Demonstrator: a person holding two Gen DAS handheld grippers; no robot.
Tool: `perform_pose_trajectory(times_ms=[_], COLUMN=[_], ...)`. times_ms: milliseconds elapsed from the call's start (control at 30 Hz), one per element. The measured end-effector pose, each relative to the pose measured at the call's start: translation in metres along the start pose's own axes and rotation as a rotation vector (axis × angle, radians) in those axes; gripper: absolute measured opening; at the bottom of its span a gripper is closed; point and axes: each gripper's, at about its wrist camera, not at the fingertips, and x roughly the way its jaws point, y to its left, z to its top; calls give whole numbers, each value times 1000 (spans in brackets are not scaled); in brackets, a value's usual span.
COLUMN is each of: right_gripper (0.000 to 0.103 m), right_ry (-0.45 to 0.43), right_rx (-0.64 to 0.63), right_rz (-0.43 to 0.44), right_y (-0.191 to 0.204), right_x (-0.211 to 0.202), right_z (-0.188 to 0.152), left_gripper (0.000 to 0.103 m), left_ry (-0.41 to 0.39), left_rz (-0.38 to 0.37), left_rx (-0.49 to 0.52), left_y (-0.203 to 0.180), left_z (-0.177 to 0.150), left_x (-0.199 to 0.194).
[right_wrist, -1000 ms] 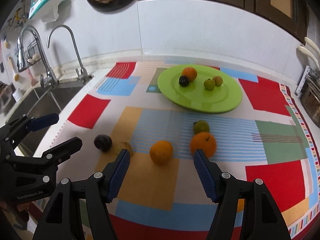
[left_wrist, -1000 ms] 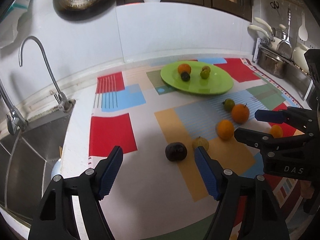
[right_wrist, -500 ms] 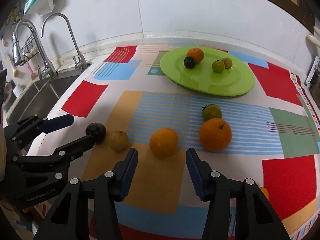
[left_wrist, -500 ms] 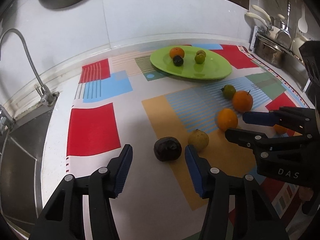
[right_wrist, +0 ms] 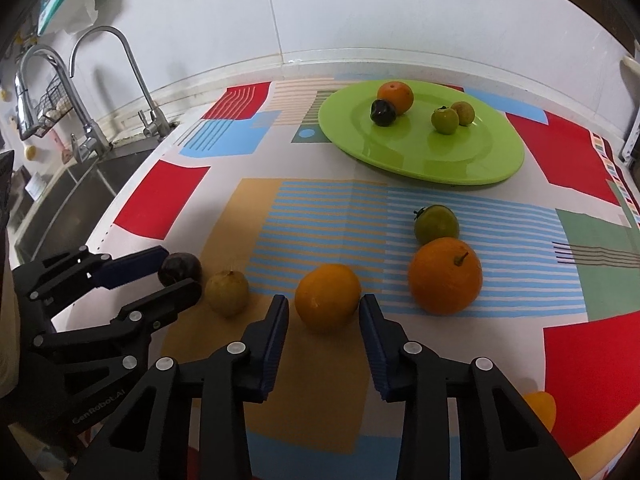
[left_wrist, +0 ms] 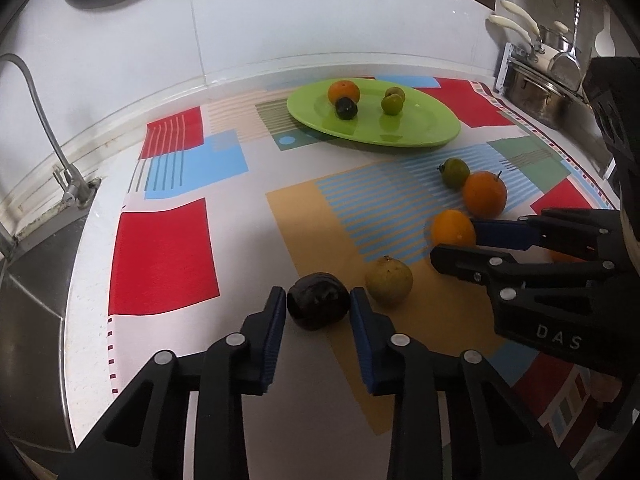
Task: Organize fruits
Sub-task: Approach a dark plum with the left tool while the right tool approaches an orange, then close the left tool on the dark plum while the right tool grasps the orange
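- Both grippers have dropped toward the tabletop (left_wrist: pixel 168 176) since a second ago, jaws narrowing.
- Left gripper (left_wrist: pixel 318 300) closing, pads at the dark fruit (left_wrist: pixel 318 306), near the sink-side edge.
- Right gripper (right_wrist: pixel 324 312) closing around the orange (right_wrist: pixel 328 296); small gaps remain.
- Green plate (right_wrist: pixel 472 164) holds four fruits.

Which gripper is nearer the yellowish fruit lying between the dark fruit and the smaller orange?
Left. The left gripper, jaws closing around the dark fruit, has one finger right beside the yellowish fruit. The right gripper straddles the smaller orange, further off.
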Motion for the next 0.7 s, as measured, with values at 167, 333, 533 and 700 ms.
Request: perform_pose_trajectory(times_ms=[167,333,533,700], right_gripper=[34,34,34,34], right_ry=[-4,-8,-25,-46], right_rx=[-1,2,1,-11], right_rz=[-7,-9,4,13], right_y=[0,0,2,8], right_x=[1,0,-9,-22], right_z=[0,1,1,0], left_gripper=[32,32,32,32], left_ry=[5,7,1,-9], left_rz=[-4,-6,-12,-11], left_rx=[-7,-35,-61,-72], left_y=[0,4,3,2], left_z=[1,2,2,2], left_x=[2,-2,-12,-26])
